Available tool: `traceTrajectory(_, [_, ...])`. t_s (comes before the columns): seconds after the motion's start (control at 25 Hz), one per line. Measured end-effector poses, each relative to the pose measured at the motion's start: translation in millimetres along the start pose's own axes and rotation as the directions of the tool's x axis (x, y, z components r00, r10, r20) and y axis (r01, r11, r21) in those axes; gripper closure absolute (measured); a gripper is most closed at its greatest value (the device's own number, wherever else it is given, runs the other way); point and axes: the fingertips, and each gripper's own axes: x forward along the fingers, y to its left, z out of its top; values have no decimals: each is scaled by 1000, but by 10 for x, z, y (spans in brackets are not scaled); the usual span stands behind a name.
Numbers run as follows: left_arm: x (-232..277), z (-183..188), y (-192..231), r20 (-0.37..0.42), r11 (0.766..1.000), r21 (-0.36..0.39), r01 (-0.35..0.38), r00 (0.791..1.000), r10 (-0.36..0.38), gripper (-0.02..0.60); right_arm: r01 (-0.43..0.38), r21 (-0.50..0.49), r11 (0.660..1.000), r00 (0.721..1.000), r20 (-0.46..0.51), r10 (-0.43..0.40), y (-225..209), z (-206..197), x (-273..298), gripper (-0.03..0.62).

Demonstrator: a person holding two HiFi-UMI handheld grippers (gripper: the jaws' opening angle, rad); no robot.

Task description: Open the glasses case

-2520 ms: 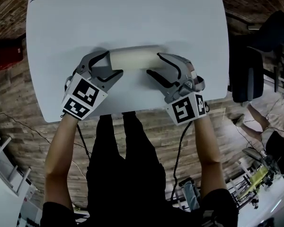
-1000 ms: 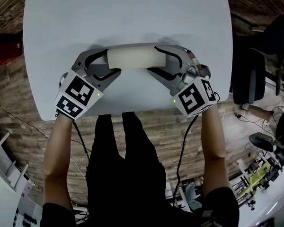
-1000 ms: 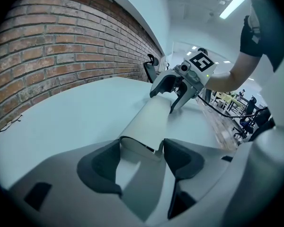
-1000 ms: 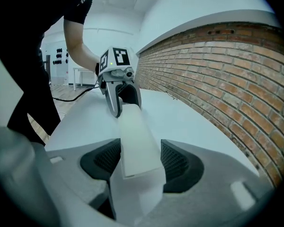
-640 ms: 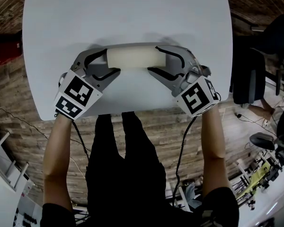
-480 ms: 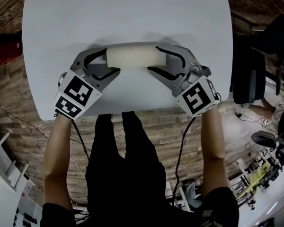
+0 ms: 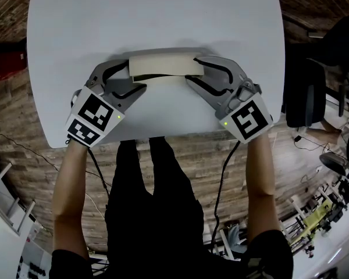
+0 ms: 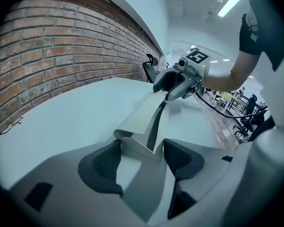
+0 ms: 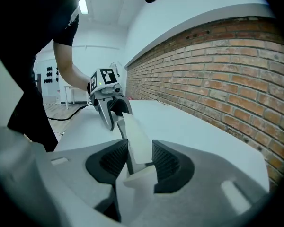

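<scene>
Glasses case (image 7: pixel 163 67): cream, lying lengthwise parallel to near edge of white surface (image 7: pixel 163 16), about midway between its left and right edges. Dark gap visible along case's length between its two halves. Left gripper (image 7: pixel 135 76): fingers clamped on case's left end. Right gripper (image 7: pixel 192 70): fingers have just been closing, now pressed on case's right end. Both grippers angled downward.

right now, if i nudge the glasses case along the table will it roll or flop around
Probably no rolling: the glasses case shows flat faces and sharp creases where it rests on the table. It likely flexes at those creases, since one panel stands lifted with a dark gap beneath. Thin, sheet-like walls suggest it is light and may slide easily.
</scene>
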Motion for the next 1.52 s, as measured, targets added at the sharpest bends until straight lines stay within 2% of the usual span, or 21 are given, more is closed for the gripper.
traceTrajectory(0.96, [13, -16, -17, 1, 1000, 23, -9, 1000, 9, 298, -6, -38, 999, 1000, 14, 6, -155, 80, 27, 500])
traceTrajectory(1.52, [1, -18, -2, -10, 999, 34, -24, 1000, 24, 298, 0, -47, 999, 997, 72, 4, -421, 158, 121, 516])
